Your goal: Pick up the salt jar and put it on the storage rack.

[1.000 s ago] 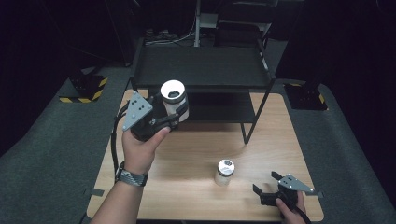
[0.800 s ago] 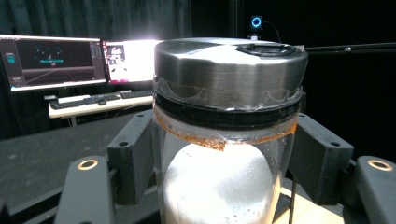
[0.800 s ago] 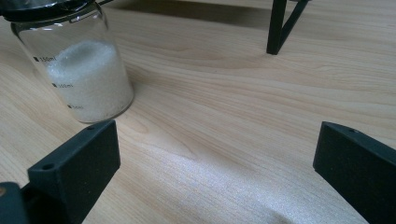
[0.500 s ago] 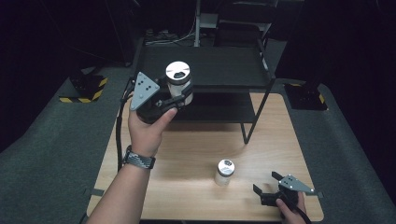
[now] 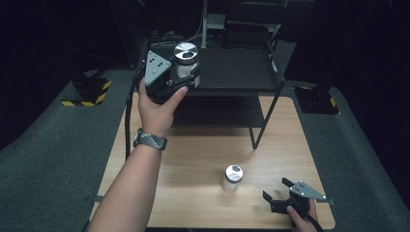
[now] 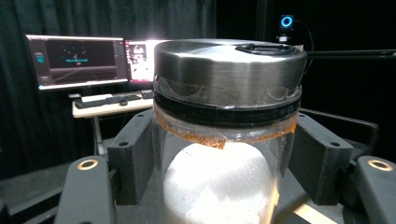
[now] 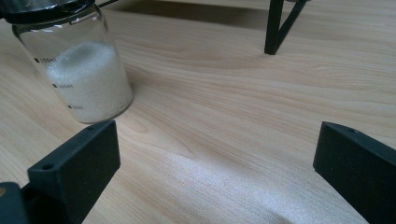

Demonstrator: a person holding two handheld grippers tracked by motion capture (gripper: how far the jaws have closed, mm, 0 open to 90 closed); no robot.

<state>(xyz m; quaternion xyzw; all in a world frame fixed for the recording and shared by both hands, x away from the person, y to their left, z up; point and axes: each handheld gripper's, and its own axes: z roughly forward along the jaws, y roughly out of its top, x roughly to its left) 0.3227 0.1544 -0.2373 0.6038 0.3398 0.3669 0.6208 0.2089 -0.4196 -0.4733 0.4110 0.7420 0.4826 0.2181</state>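
While the jar (image 5: 185,62) is up in the air, the left gripper (image 5: 180,77) squeezes it tight on both sides of its glass. The jar has a shiny metal lid (image 6: 229,70) and white powder inside. It hangs over the front left corner of the black shelf (image 5: 232,72), which stands at the far edge of the table (image 5: 193,159). A second jar (image 5: 232,178) stands near the front edge of the table. Just beside it, by the front right corner, the right gripper (image 5: 278,195) rests with its jaws wide apart, holding nothing.
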